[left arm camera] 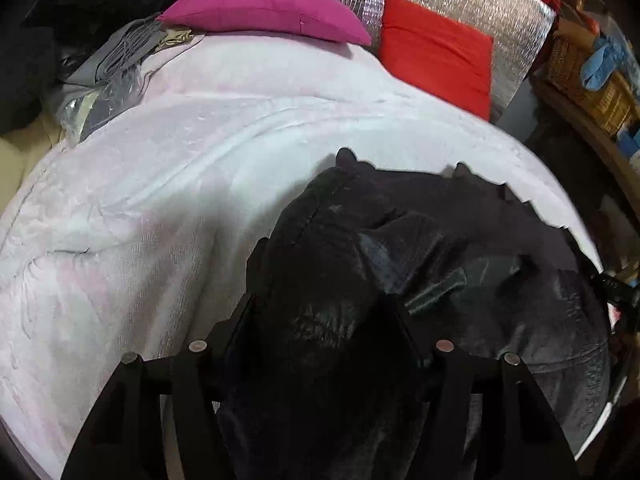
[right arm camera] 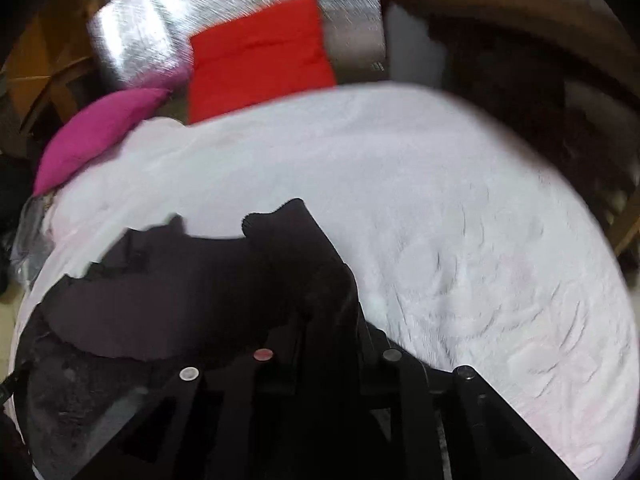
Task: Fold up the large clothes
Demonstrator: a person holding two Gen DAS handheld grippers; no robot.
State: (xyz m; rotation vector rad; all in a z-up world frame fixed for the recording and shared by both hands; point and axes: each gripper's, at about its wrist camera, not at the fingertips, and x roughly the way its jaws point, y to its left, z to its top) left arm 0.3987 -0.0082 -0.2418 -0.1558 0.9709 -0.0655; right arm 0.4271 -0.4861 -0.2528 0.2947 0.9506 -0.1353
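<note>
Black garment [left arm camera: 460,248] lies bunched on the pink blanket [left arm camera: 180,200] at the near edge of the bed, toward its right side, with the magenta pillow [left arm camera: 264,8] and red cushion [left arm camera: 436,52] at the far edge. My right gripper [right arm camera: 316,264] has its jaws nearly together, clamped on a fold of the garment; my left gripper [left arm camera: 320,280] has its jaws partly apart with a thick wad of the cloth between them, can't tell if they're pressing. Risk: the left bite is bulky and multi-layer, so a lift could shed the outer layer or drag uneven against the right's thin pinch and skew the fold.
</note>
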